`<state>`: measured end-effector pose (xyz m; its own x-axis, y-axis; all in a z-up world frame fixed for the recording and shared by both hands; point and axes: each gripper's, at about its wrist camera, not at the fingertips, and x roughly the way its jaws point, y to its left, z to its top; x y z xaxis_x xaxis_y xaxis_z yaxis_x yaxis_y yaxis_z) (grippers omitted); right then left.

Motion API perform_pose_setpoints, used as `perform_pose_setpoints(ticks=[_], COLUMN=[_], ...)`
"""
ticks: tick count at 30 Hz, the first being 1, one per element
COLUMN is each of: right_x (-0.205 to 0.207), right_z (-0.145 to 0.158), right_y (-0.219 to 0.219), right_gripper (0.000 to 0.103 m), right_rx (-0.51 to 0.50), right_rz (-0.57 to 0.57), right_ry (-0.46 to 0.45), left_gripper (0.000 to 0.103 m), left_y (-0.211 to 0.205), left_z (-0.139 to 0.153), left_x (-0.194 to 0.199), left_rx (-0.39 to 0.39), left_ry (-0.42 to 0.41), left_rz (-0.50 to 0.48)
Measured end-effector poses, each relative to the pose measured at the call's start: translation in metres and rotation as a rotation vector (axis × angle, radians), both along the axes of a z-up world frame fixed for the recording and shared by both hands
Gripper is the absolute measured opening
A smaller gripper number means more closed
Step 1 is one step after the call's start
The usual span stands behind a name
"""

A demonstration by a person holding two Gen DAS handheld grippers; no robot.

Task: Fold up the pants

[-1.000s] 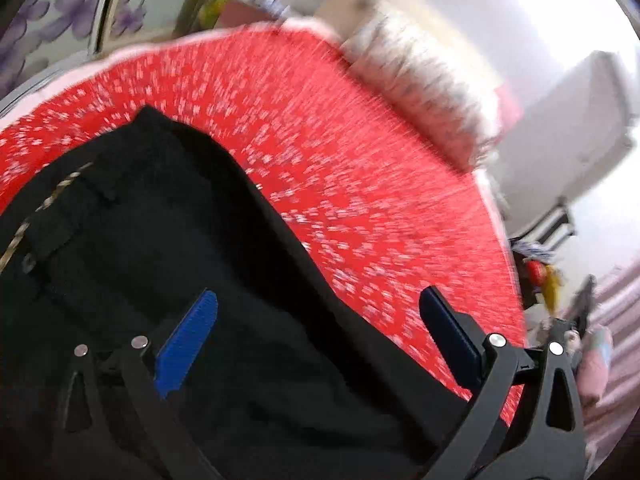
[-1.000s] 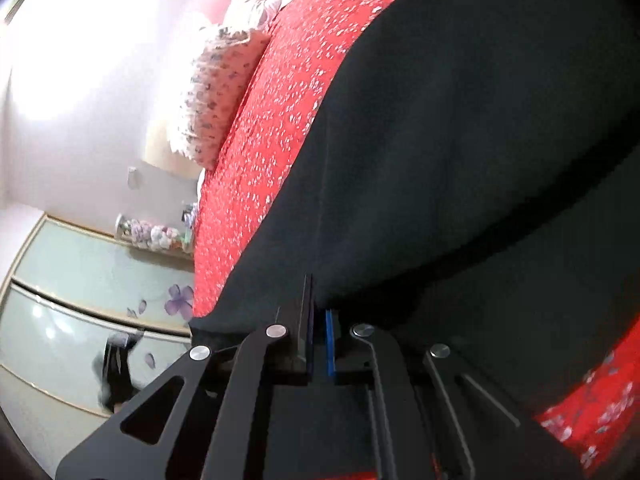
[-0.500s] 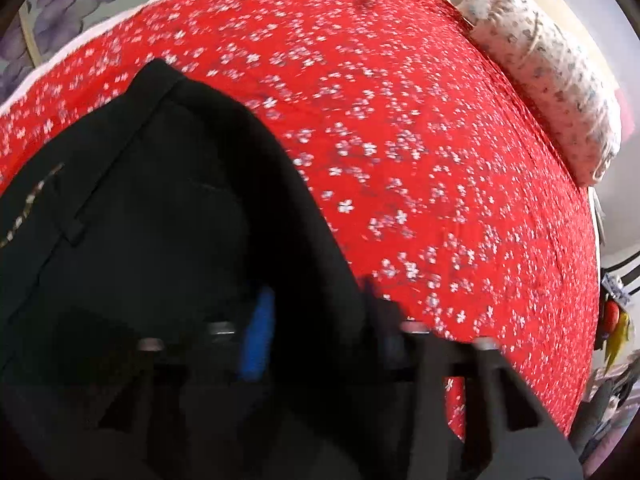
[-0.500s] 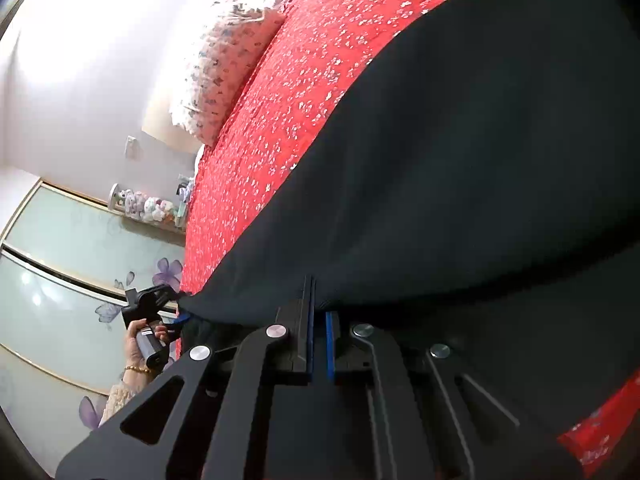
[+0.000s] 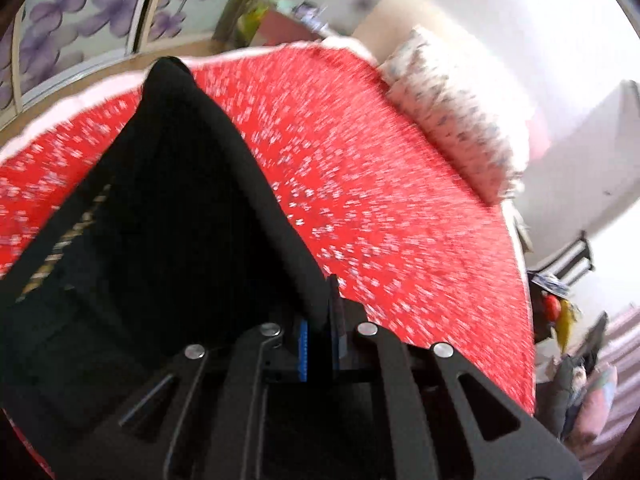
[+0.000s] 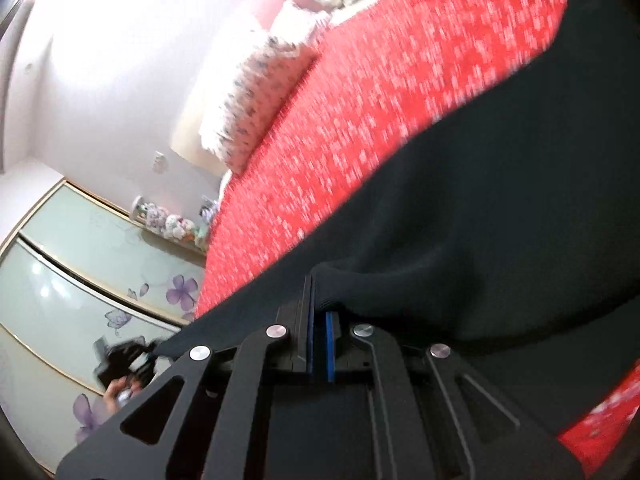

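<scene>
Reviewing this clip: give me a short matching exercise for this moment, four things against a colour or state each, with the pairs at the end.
Things:
1. pants
2. bedspread
3. pillow
4. left tool

Colour or state:
A. pale with small dark specks, at the head of the bed
B. red with small white flowers
C. shut on black fabric
D. black, partly lifted off the bed

Pairs: 1-D, 2-B, 3-A, 4-C
</scene>
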<state>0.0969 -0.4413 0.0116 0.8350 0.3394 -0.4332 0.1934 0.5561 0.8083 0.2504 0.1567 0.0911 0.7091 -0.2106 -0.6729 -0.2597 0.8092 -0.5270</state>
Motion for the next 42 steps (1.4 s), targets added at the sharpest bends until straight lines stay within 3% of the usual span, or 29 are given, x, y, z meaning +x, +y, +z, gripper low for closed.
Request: perform_pose_setpoints(ticks=[3,6,10,12,14,17,19,21,23,28,29,30,31,33,35,38,42], right_x=[-0.007,-0.013,-0.017,-0.019,-0.021,-0.023,-0.026,-0.029,-0.030,-0.029,-0.029,-0.029,-0.029,-0.028,-0.029,-0.030,-0.028], right_z=[0.009,0.008,-0.001,-0.006,-0.009,-0.014,-0.015,-0.017,-0.019,-0.018,-0.018,-0.018,-0.018,-0.018,-0.018,-0.019,-0.024], right_y=[-0.006,-0.010,-0.012,-0.011,-0.010,-0.010,-0.011,-0.012,-0.013,-0.012,-0.012,-0.012,-0.012,-0.012,-0.012,-0.013,-0.011], right_gripper=[0.004,0.004,0.004,0.004,0.004,0.004,0.004,0.004,0.004,0.004,0.004,0.004,0.004,0.004,0.004,0.004,0.005], right_rx=[-0.016,-0.010,0.004,0.007,0.001,-0.002,0.003,0.009,0.018,0.016,0.016,0.017,0.018,0.017,0.017,0.016,0.000], right_rz=[-0.009,-0.007,-0.003,-0.001,0.002,-0.003,-0.004,-0.004,-0.005,-0.005,-0.005,-0.005,-0.005,-0.005,-0.005,-0.005,0.002], right_ry=[-0.036,-0.022,0.037,0.066,0.086,0.107,0.113,0.117,0.119,0.121,0.122,0.122,0.123,0.124,0.125,0.130,0.174], left_gripper=[0.007,0.008,0.008,0.008,0.008,0.011,0.017,0.037,0.044,0.043,0.039,0.027,0.018,0.009,0.008,0.007,0.013], left_y=[0.003,0.006,0.010,0.011,0.011,0.014,0.021,0.033,0.056,0.090,0.097,0.100,0.104,0.106,0.104,0.106,0.105], left_z=[0.017,0.013,-0.028,-0.052,-0.079,-0.096,-0.093,-0.088,-0.087,-0.097,-0.100,-0.102,-0.102,-0.100,-0.096,-0.099,-0.117], left_x=[-0.056,-0.116,-0.187,-0.204,-0.215,-0.216,-0.217,-0.215,-0.213,-0.206,-0.206,-0.207,-0.207,-0.212,-0.219,-0.234,-0.232], left_rx=[-0.011,-0.008,-0.024,-0.047,-0.052,-0.086,-0.113,-0.156,-0.222,-0.324,-0.350,-0.357,-0.346,-0.303,-0.254,-0.245,-0.201], left_ry=[-0.067,-0.112,-0.094,-0.065,-0.032,-0.023,-0.027,-0.030,-0.037,0.000,0.000,0.001,0.007,-0.002,-0.023,-0.045,-0.058], left_rz=[-0.015,-0.016,0.026,0.054,0.074,0.099,0.106,0.137,0.200,0.285,0.308,0.317,0.330,0.318,0.317,0.335,0.308])
